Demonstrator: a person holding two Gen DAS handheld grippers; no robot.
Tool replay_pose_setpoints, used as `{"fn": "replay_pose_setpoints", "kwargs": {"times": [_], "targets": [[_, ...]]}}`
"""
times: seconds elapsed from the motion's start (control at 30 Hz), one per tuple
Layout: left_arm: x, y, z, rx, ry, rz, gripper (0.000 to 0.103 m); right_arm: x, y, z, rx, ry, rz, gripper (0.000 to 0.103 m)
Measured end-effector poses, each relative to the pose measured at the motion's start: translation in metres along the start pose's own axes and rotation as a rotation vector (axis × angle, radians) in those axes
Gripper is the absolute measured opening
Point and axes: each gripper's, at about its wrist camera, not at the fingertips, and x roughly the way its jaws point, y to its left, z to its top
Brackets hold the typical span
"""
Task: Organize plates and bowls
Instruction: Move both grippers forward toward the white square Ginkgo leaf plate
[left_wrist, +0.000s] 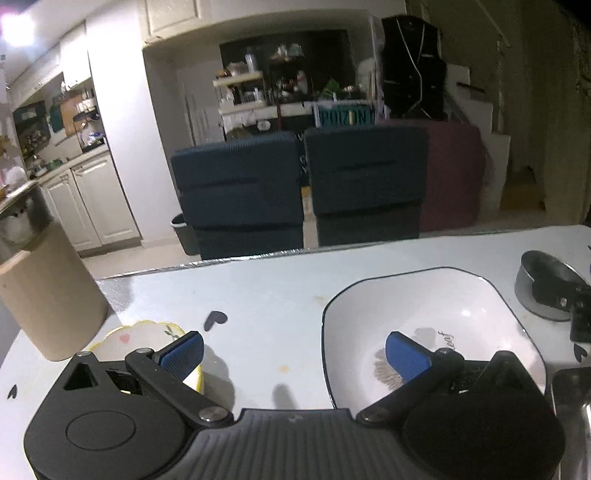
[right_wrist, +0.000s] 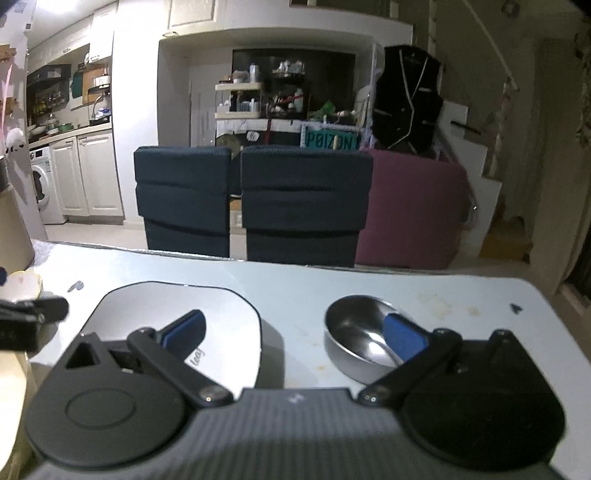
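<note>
A large white square plate with a dark rim (left_wrist: 443, 302) lies on the pale table (left_wrist: 266, 295); it also shows in the right wrist view (right_wrist: 177, 302). A small yellow-rimmed dish (left_wrist: 144, 336) sits at the left. A steel bowl (right_wrist: 351, 328) stands right of the plate, also in the left wrist view (left_wrist: 543, 280). My left gripper (left_wrist: 295, 354) is open, hovering between the small dish and the plate. My right gripper (right_wrist: 295, 332) is open, hovering between the plate and the steel bowl, its right finger above the bowl.
A tan cylindrical container (left_wrist: 48, 295) stands at the table's left edge. Two dark blue chairs (left_wrist: 295, 188) and a maroon one (right_wrist: 417, 206) stand beyond the far edge. Kitchen cabinets (left_wrist: 92, 199) are at the far left.
</note>
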Motion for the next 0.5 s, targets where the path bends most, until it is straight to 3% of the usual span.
{"fn": "replay_pose_setpoints", "kwargs": {"times": [0.13,0.17,0.23,0.3,0.37,0.43,0.5], "targets": [[0.012,0.013,0.003,-0.086,0.06,-0.117,0.102,0.018,-0.011,0.003,0.086,0.046,0.077,0.103],[0.016,0.016,0.004,-0.116,0.068,-0.132,0.101,0.022,-0.014,0.004,0.103,0.066,0.119,0.103],[0.02,0.02,0.005,-0.164,0.074,-0.152,0.095,0.03,-0.017,0.005,0.126,0.109,0.123,0.102],[0.024,0.021,0.005,-0.176,0.08,-0.184,0.09,0.038,-0.02,0.005,0.134,0.154,0.129,0.08],[0.027,0.019,0.004,-0.16,0.096,-0.225,0.081,0.045,-0.022,0.004,0.164,0.197,0.162,0.069],[0.032,0.019,0.001,-0.145,0.121,-0.239,0.072,0.052,-0.023,0.003,0.185,0.228,0.211,0.065],[0.035,0.019,-0.003,-0.145,0.146,-0.243,0.069,0.057,-0.023,0.003,0.209,0.258,0.243,0.056]]}}
